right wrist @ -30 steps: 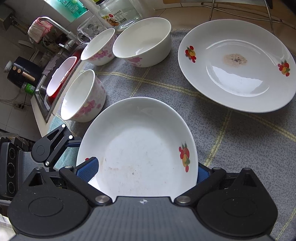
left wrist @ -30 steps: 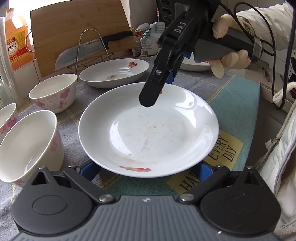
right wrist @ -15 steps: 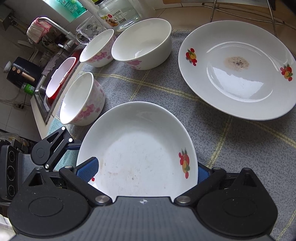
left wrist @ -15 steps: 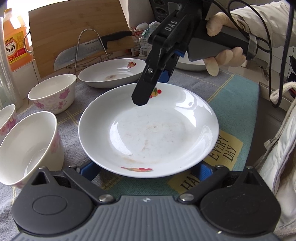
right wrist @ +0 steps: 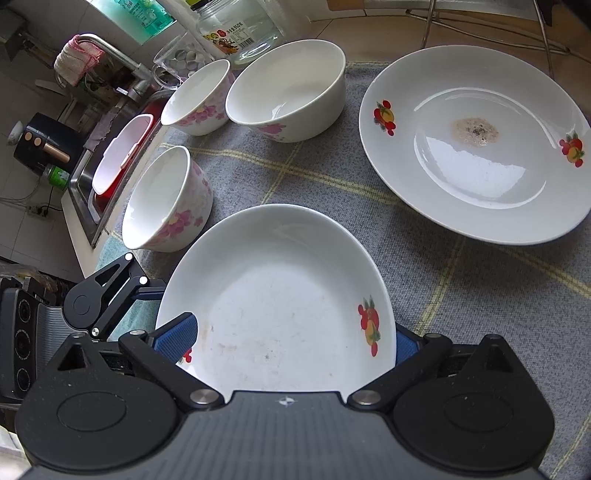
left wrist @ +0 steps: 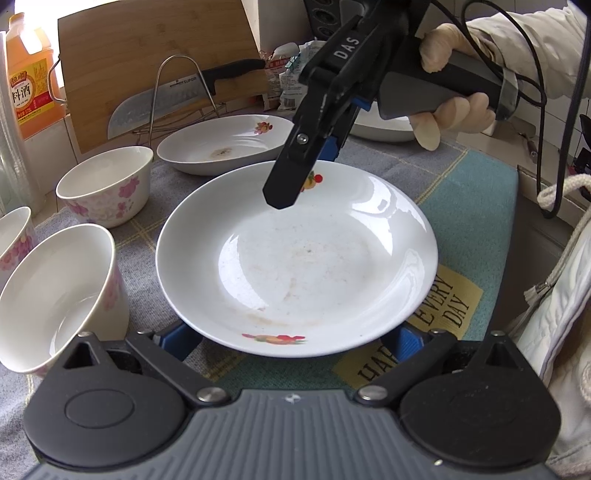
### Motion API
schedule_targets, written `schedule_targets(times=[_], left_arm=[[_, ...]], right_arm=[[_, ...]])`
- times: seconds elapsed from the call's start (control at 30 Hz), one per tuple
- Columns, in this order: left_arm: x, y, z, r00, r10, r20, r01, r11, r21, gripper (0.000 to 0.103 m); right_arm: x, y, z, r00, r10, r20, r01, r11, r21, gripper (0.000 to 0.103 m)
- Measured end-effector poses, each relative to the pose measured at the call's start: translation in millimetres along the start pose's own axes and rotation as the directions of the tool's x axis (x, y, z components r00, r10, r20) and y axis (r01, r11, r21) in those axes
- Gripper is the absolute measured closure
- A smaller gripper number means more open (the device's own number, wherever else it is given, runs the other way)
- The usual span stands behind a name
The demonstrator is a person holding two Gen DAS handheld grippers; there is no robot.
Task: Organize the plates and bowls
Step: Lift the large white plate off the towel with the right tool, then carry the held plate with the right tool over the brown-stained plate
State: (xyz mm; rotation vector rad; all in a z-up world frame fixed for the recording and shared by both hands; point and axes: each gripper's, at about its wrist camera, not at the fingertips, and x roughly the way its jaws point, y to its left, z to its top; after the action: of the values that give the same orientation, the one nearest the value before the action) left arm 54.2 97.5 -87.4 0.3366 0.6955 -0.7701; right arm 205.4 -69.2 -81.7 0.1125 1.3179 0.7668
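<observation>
A white plate with fruit prints (left wrist: 295, 258) lies on the grey cloth; it also shows in the right wrist view (right wrist: 280, 306). My left gripper (left wrist: 291, 341) is open, its blue pads (left wrist: 177, 338) under the plate's near rim. My right gripper (right wrist: 284, 343) is open, one finger over the plate's far rim and one below; it shows from outside in the left wrist view (left wrist: 295, 184). A second fruit plate (right wrist: 476, 144) with a brown stain lies beyond. Three floral bowls stand nearby: a wide one (right wrist: 288, 88), a small one (right wrist: 199, 98) and a tall one (right wrist: 166, 199).
A cutting board (left wrist: 155, 66), a knife on a wire rack (left wrist: 184, 99) and an oil bottle (left wrist: 29, 92) stand at the back. Another white dish (left wrist: 380, 125) sits behind my right hand. A sink (right wrist: 114, 162), a tap and a glass jar (right wrist: 236, 26) border the cloth.
My right gripper has moved a little left and lower along the plate's far rim. The plate and the left gripper have stayed in place.
</observation>
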Motion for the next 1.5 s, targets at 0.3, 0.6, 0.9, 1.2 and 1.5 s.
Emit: schedule_targets(times=[0.3,0.6,0.9,1.2,1.5], left_arm=[[-4,-7,12,1.0,0.001,0.0,-0.001,1.0,0.001,0.002],[-1,-16,33,1.0,-0.001,0.003,0.001,1.0,0.017,0.002],[13,-30,51,1.0,-0.015,-0.004,0.015,0.999,0.036,0.002],[39,-43,80,0.998,-0.055,-0.003,0.055,0.997,0.058,0.002],[66,-62,116,0.996,-0.085,0.005,0.084,0.991,0.1,0.002]], right_arm=[[-13,1,-3,1.0,-0.004,0.02,0.004,1.0,-0.007,0.0],[-32,-4,-10,0.999,-0.007,0.05,0.008,1.0,-0.018,0.0],[-55,-20,-23,0.997,-0.013,0.082,0.014,1.0,-0.013,0.0],[-80,-43,-37,0.994,-0.036,0.107,0.035,0.999,0.014,0.0],[-113,-75,-49,0.986,-0.069,0.152,0.062,0.997,0.049,0.0]])
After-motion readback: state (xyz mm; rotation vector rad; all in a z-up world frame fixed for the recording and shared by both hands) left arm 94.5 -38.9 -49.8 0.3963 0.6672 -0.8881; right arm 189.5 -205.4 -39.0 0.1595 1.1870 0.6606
